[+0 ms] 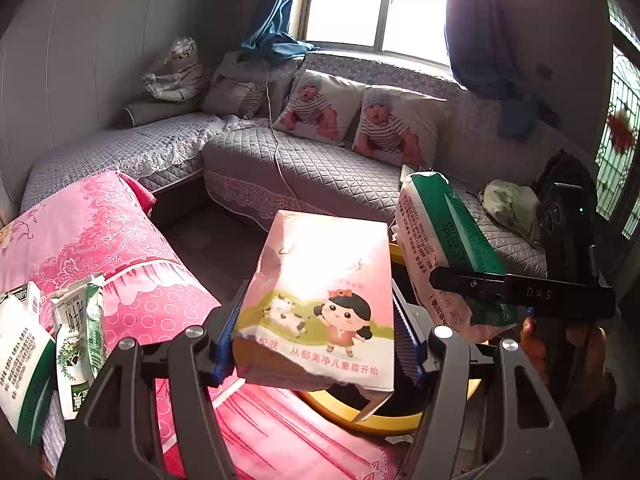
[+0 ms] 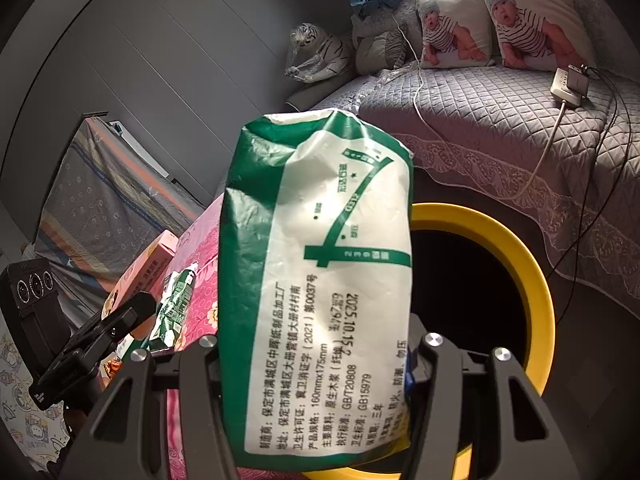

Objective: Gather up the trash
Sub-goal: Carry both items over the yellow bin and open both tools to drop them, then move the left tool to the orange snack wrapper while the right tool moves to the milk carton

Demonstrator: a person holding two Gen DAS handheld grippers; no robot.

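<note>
Both grippers are loaded and held at the yellow-rimmed bin (image 2: 532,264) beside the grey quilted sofa (image 1: 304,160). The left gripper (image 1: 316,332) is clamped on a torn pink carton (image 1: 320,296) printed with a cartoon girl and a cow, its lower corner hanging over the bin's rim. The right gripper (image 2: 316,364) squeezes a green-and-white tissue pack (image 2: 328,280), which stands upright in front of the bin's dark mouth. On the pink cloth (image 1: 92,232) to the left, a green milk carton (image 1: 78,336) and another green-and-white pack (image 1: 24,364) lie waiting.
</note>
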